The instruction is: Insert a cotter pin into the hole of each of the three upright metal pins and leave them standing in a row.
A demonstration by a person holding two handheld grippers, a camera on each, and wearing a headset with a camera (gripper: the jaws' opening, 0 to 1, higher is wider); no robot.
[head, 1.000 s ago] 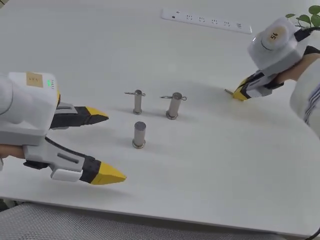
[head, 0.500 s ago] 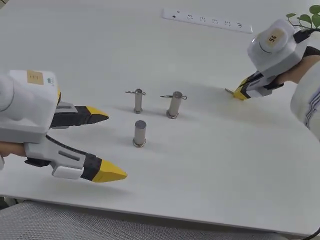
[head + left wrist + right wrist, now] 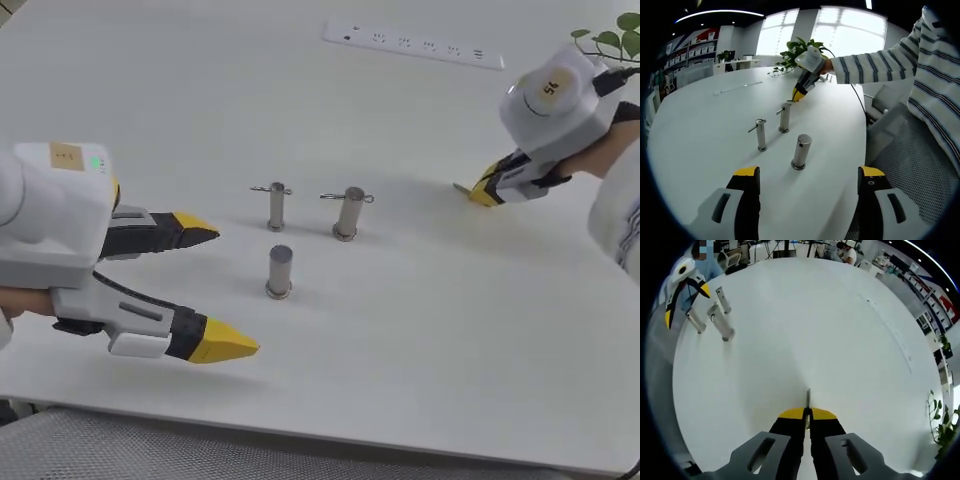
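White counter (image 3: 420,340) carries everything. Our left gripper (image 3: 235,291) hangs spread beside the three upright metal pins (image 3: 347,212); the two at the back are already fitted, the front pin (image 3: 279,271) bare. Our right gripper (image 3: 482,193), well apart, pinches the cotter pin (image 3: 808,399). We judge it light, thin and slippery: grip near its head, and steady the tippy front pin.

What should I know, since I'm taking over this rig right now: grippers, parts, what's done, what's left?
Left gripper: open, empty, near the front pin.
Right gripper: shut on a cotter pin, low over the table, off to the right of the pins.
Done: back left pin and back right pin each have one fitted.
Left: fit the bare front pin, then line all three in a row.
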